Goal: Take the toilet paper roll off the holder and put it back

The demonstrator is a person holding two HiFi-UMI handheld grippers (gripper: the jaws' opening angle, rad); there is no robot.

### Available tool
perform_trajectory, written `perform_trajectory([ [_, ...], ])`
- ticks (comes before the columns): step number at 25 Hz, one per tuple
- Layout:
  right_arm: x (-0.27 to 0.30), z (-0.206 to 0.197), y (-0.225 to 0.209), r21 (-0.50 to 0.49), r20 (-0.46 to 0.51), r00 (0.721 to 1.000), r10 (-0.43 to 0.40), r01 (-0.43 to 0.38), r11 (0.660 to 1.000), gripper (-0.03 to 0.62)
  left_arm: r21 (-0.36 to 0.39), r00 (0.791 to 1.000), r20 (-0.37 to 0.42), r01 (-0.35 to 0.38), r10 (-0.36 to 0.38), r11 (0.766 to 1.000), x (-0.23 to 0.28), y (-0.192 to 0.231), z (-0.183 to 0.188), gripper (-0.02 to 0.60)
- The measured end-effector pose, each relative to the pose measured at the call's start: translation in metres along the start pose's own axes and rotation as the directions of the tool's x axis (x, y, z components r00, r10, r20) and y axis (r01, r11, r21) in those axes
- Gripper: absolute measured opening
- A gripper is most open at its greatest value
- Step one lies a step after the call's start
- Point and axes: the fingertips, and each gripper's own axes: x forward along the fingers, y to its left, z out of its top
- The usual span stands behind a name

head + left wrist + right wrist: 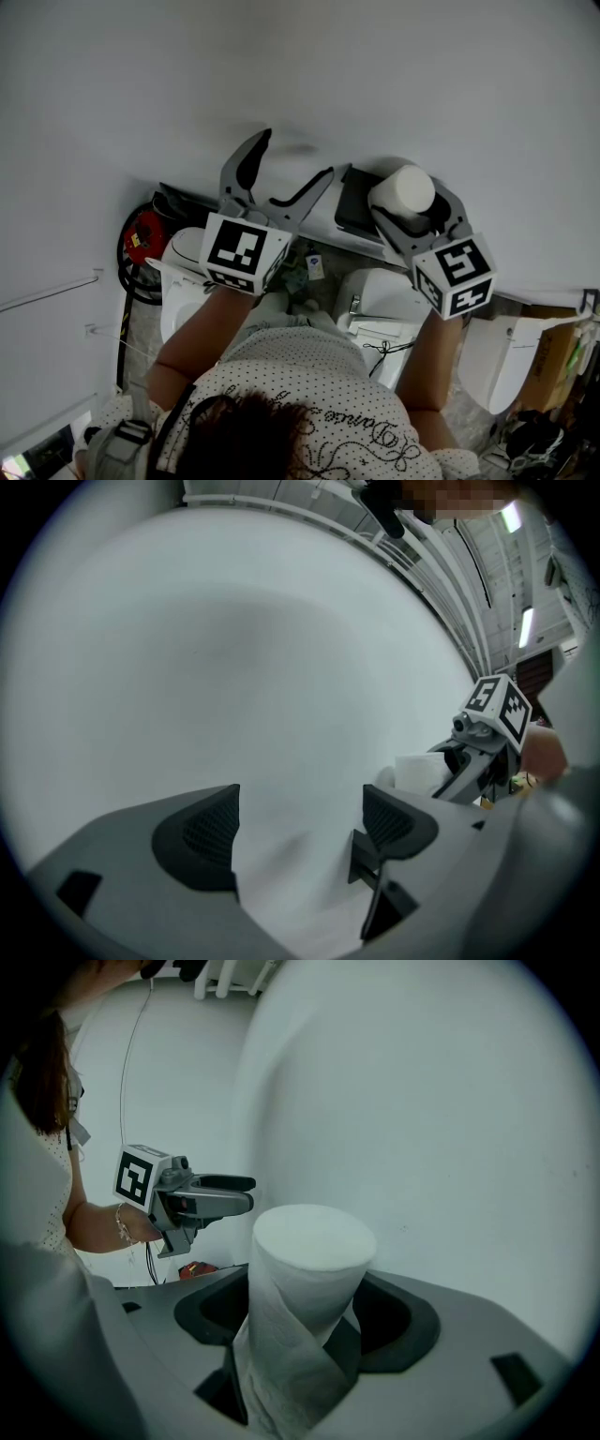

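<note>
Right gripper view: holding the roll (314, 1246) upright in the right tool (307, 1312), jaws set wide, pads pressed to both its sides, a loose sheet trailing down the near face. Off the holder, close to the wall (450, 1101). Left tool (295, 827) wide open, empty, facing that wall left of the roll. Cannot say whether the dark box (354, 202) just behind the roll is the holder. Could crush the soft roll by squeezing hard, or drop it through a slack grip. Could snag or unwind the loose sheet on the way back. Might miss the holder, with the roll blocking the sight.
</note>
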Motion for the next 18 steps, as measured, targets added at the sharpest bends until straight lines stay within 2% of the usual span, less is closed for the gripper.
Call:
perform_trajectory([
  [10,-0.009,0.016,-0.005,0.048,0.098,0.995,0.008,-0.013,0.999,0.354,0.008,1.000,0.001,0.004,-0.004,1.000,0.003,-0.002,0.005,0.402],
  [18,-0.023,0.042,-0.008,0.072,0.216,0.976,0.000,-0.016,0.997,0.341,0.011,1.000,0.010,0.010,-0.010,1.000,0.002,-0.003,0.011,0.402],
])
